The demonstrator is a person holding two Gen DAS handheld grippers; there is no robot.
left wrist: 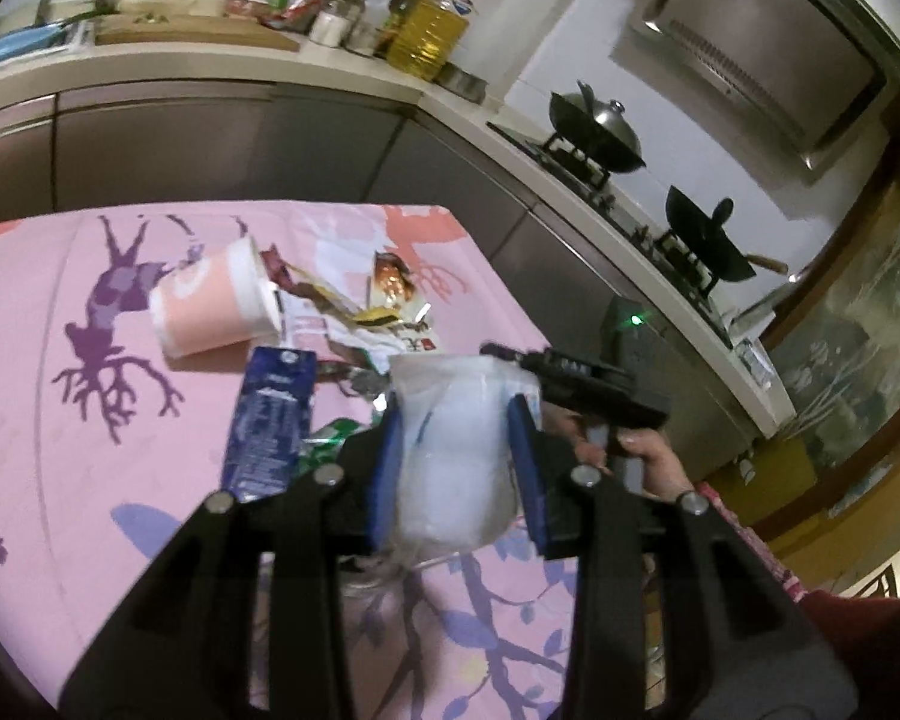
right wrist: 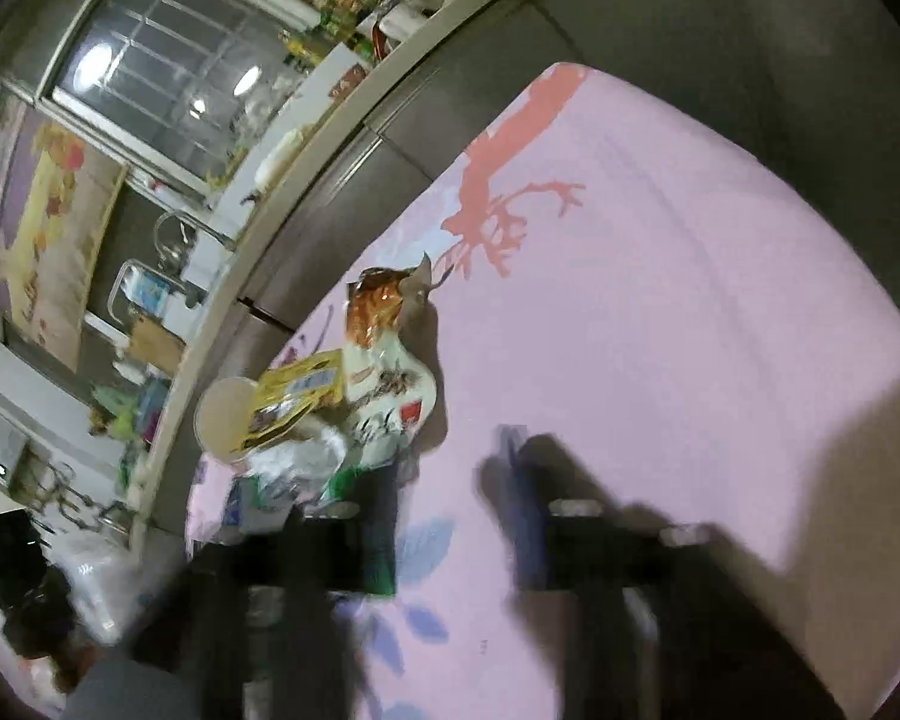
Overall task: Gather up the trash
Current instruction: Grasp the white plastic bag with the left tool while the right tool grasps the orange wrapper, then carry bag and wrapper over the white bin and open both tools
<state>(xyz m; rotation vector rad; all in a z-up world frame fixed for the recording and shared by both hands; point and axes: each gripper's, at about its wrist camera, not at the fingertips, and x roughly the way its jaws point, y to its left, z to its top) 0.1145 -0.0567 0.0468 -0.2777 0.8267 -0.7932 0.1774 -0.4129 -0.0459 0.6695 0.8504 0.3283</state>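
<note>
The left gripper [left wrist: 456,468] clamps a clear plastic bag [left wrist: 450,450]. The right gripper [right wrist: 450,516] stands parted, blurred, nothing between. Ahead of both, a pink cup [left wrist: 210,306], blue carton [left wrist: 270,420] and snack wrappers [right wrist: 384,384] remain uncollected.

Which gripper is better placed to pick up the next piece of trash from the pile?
Right. The right gripper is open with nothing between its jaws, facing the snack wrapper. The left gripper is already shut on a clear plastic bag.
</note>
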